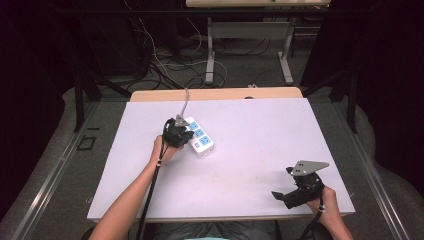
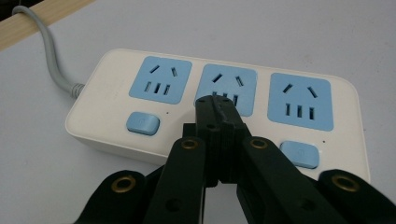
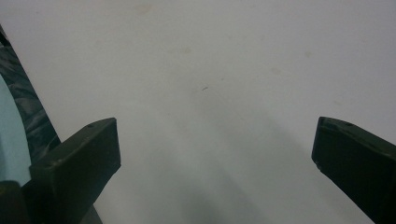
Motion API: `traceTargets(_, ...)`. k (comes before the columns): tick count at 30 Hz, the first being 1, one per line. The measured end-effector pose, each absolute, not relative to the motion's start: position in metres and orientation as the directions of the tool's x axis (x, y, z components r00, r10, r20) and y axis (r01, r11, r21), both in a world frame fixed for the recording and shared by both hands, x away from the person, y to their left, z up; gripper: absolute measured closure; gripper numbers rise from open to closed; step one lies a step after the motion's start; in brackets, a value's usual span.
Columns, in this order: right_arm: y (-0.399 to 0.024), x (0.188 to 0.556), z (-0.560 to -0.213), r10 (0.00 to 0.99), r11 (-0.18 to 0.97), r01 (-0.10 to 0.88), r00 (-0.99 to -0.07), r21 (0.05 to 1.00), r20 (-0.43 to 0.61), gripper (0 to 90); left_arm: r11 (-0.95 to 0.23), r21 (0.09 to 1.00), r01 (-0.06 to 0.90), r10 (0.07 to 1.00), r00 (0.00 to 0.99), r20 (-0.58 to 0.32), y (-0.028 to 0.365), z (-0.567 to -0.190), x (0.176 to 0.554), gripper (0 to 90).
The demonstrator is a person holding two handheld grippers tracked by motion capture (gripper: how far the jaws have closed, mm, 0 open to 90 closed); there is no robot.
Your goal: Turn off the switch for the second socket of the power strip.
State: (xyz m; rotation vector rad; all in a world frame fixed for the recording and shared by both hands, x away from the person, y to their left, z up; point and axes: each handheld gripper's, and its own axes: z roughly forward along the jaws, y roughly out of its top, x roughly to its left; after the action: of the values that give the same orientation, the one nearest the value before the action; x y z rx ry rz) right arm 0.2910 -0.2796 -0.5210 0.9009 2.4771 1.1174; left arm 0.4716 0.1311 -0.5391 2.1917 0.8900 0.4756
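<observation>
The white table top (image 1: 240, 150) lies bare across the centre, right and lower left of the high view. One obstacle stands left of centre: the power strip (image 1: 199, 136), its grey cord (image 1: 186, 102) running to the top edge. The left gripper (image 1: 181, 134) sits over the strip, jaws together. The right gripper (image 1: 281, 196) occupies the lower right, jaws wide apart over bare surface.

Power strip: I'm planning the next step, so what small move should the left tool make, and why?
Probably ease the left tool back and down onto the hidden middle switch: its jaws are shut, tips over the middle socket of the power strip, right tool idle.
</observation>
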Motion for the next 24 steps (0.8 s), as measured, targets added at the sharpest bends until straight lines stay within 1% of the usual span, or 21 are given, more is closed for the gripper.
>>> traceTargets(18, -0.2798, 0.2914, -0.5210, 0.639, 0.511, 0.418, -0.769, 0.751, -0.006, 0.8, -0.507, 0.732, 0.455, 0.717, 0.694, 0.066, 0.1314, -0.5391, 0.4718, 90.0)
traceTargets(24, -0.2798, 0.2906, -0.5206, 0.642, 0.507, 0.429, -0.766, 0.747, 0.004, 0.8, -0.507, 0.731, 0.457, 0.720, 0.691, 0.067, 0.1306, -0.5388, 0.4714, 90.0)
